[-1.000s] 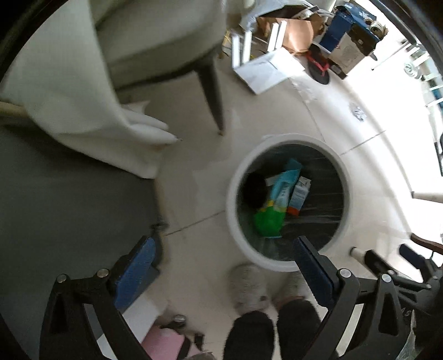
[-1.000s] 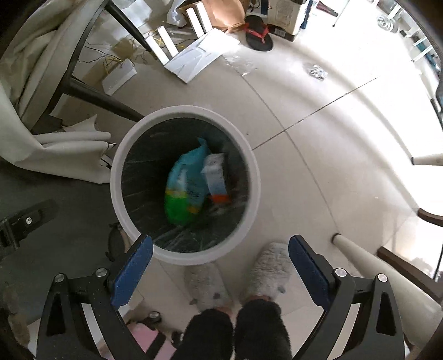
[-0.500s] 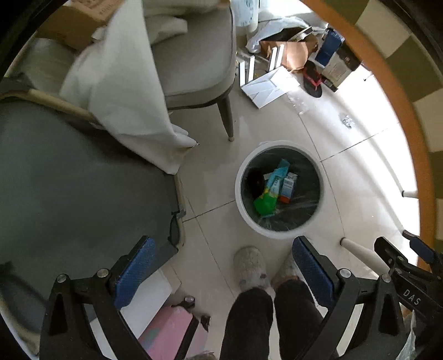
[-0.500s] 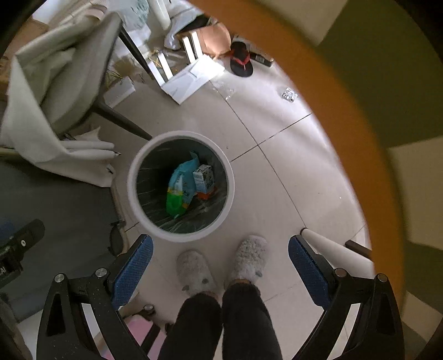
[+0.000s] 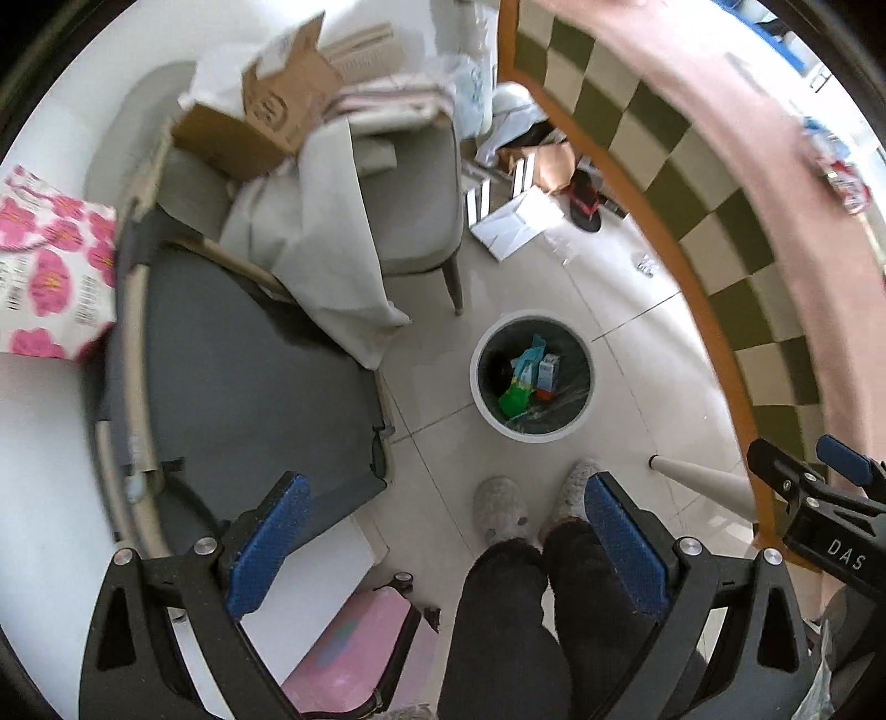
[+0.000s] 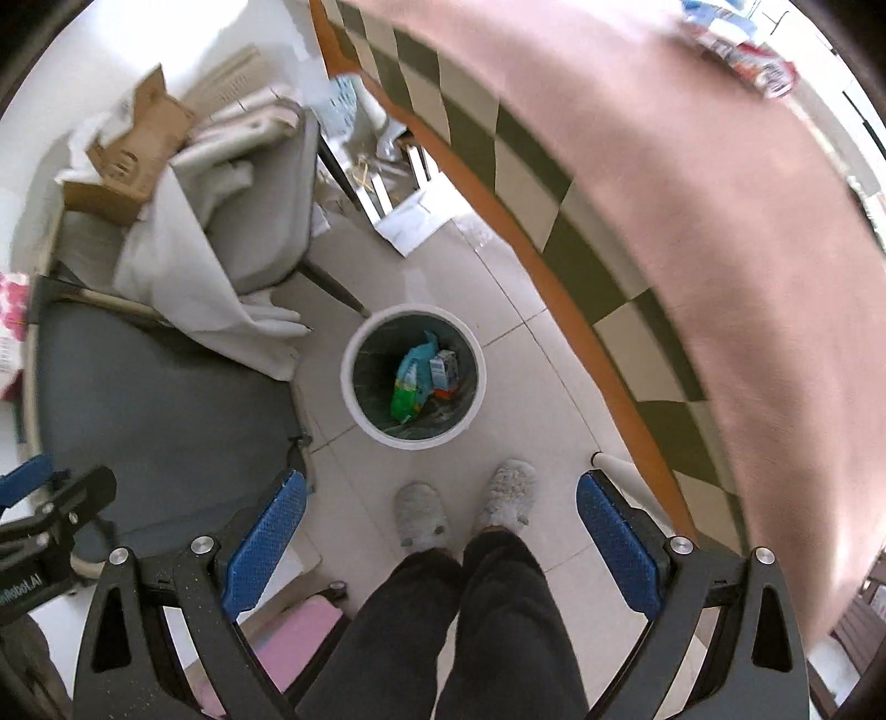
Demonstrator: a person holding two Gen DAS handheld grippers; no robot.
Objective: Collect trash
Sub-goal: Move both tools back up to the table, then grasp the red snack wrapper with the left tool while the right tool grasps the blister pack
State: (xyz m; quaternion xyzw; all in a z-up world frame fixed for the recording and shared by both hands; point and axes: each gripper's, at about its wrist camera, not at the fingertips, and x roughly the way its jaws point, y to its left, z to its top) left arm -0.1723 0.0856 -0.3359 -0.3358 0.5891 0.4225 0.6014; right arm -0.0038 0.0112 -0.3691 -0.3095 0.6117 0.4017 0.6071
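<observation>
A round white trash bin point(image 5: 482, 407) stands on the tiled floor well below both grippers; it also shows in the right wrist view point(image 6: 354, 407). Inside lie a green and blue bag point(image 5: 519, 382) point(image 6: 410, 385) and a small white and orange carton point(image 5: 547, 372) point(image 6: 444, 372). My left gripper point(image 5: 446, 545) is open and empty. My right gripper point(image 6: 440, 540) is open and empty. A crumpled wrapper point(image 5: 839, 166) point(image 6: 739, 50) lies on the pink tabletop, blurred.
A table with a pink top point(image 6: 692, 183) and checkered cloth edge point(image 5: 714, 232) fills the right. A grey chair point(image 5: 410, 210) carries cloths and a cardboard box point(image 5: 260, 119). Papers and a slipper point(image 5: 584, 202) lie on the floor. The person's slippered feet point(image 6: 470, 504) stand before the bin.
Both grippers have risen high above the bin, which looks much smaller. The table top and its wrapper have come into view. Both stay open.
</observation>
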